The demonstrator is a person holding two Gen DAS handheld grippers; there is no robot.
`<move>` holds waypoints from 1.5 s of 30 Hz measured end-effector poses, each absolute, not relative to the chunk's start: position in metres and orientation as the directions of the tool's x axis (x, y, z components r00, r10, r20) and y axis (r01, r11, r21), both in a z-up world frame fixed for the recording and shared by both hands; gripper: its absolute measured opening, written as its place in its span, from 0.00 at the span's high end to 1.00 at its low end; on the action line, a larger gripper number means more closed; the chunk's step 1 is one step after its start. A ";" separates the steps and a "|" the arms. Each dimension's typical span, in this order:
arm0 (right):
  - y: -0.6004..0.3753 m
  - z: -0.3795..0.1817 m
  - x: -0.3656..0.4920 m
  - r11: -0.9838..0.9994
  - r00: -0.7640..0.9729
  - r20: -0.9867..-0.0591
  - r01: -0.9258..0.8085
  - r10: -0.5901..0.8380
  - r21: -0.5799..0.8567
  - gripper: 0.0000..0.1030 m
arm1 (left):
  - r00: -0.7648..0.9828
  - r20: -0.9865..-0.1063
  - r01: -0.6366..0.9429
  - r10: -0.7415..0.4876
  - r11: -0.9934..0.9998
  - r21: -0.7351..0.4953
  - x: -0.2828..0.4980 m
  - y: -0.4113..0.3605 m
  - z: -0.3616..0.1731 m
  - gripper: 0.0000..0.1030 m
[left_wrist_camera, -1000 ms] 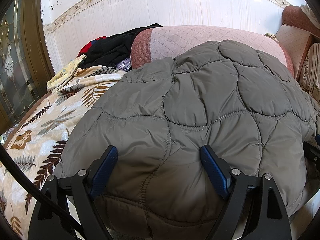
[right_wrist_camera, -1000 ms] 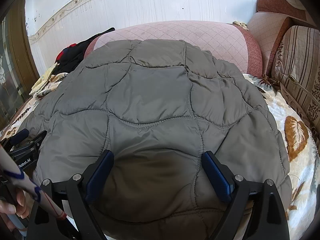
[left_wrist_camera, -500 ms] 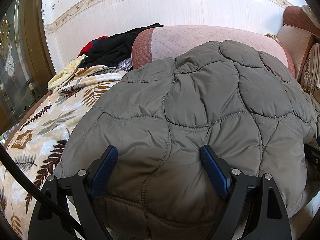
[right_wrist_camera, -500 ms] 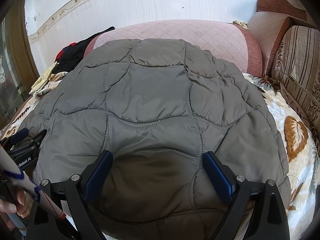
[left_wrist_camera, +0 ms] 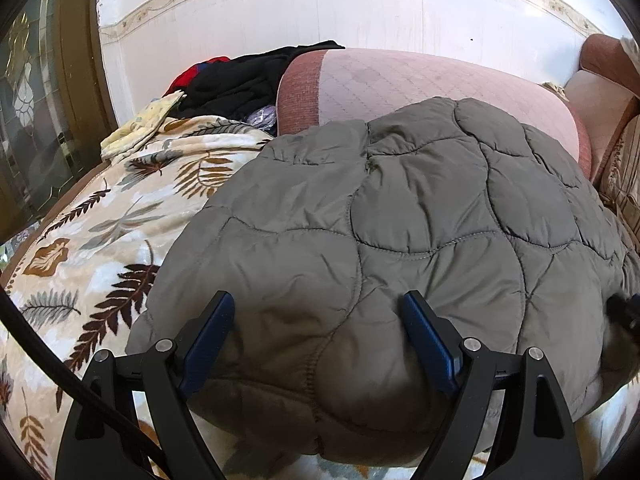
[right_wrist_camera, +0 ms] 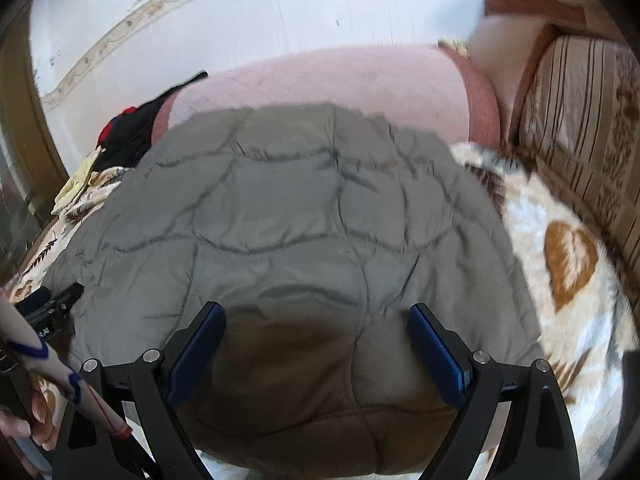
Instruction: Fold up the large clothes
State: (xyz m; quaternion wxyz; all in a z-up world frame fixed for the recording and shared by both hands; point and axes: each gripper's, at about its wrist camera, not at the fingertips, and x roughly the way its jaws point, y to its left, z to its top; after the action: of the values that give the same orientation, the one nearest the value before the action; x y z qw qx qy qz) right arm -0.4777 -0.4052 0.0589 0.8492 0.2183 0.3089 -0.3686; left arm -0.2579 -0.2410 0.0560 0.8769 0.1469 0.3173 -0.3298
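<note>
A grey quilted jacket (left_wrist_camera: 400, 220) lies in a puffy bundle on the leaf-print blanket (left_wrist_camera: 100, 240) that covers the sofa seat. My left gripper (left_wrist_camera: 318, 304) stands open over the jacket's near left edge, its blue pads wide apart with the fabric bulging between them. In the blurred right wrist view the same jacket (right_wrist_camera: 300, 220) fills the middle. My right gripper (right_wrist_camera: 316, 312) is open over the near edge, further right. The left gripper's tip (right_wrist_camera: 52, 304) shows beside the jacket's left edge.
A pink quilted backrest cushion (left_wrist_camera: 400, 84) rises right behind the jacket. Black and red clothes (left_wrist_camera: 240, 80) are piled at the back left. A striped cushion (right_wrist_camera: 580, 140) lines the right side. A glazed door (left_wrist_camera: 32, 120) stands at far left. A person's hand (right_wrist_camera: 24, 420) is at lower left.
The right wrist view has tilted a little and gone blurry, and the jacket sits slightly lower in both views. Both pairs of jaws stay equally wide.
</note>
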 end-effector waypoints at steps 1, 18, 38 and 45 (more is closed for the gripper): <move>-0.406 0.056 -0.475 0.637 0.530 -0.700 0.759 -0.479 0.139 0.06 | 0.579 -0.658 0.674 -0.482 0.737 0.053 -0.258 -0.241 0.056 0.18; -0.446 0.074 -0.563 0.343 0.409 -0.744 0.905 -0.528 0.253 0.06 | 0.378 -0.842 0.385 -0.385 0.892 -0.236 -0.149 -0.160 0.046 0.12; -0.459 0.004 -0.620 -0.040 0.700 -0.658 0.676 -0.278 0.736 0.03 | 0.046 -0.740 0.135 -0.671 0.738 -0.661 -0.141 -0.145 -0.007 0.10; -0.462 0.014 -0.595 0.088 0.659 -0.688 0.739 -0.304 0.668 0.36 | 0.147 -0.769 0.283 -0.622 0.771 -0.570 -0.151 -0.169 0.016 0.35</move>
State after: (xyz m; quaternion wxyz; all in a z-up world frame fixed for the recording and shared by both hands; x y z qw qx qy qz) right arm -0.5949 -0.4615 0.0142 0.7121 0.5676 0.1915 -0.3661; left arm -0.1509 -0.1690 0.0163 0.7428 -0.1470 0.5777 -0.3047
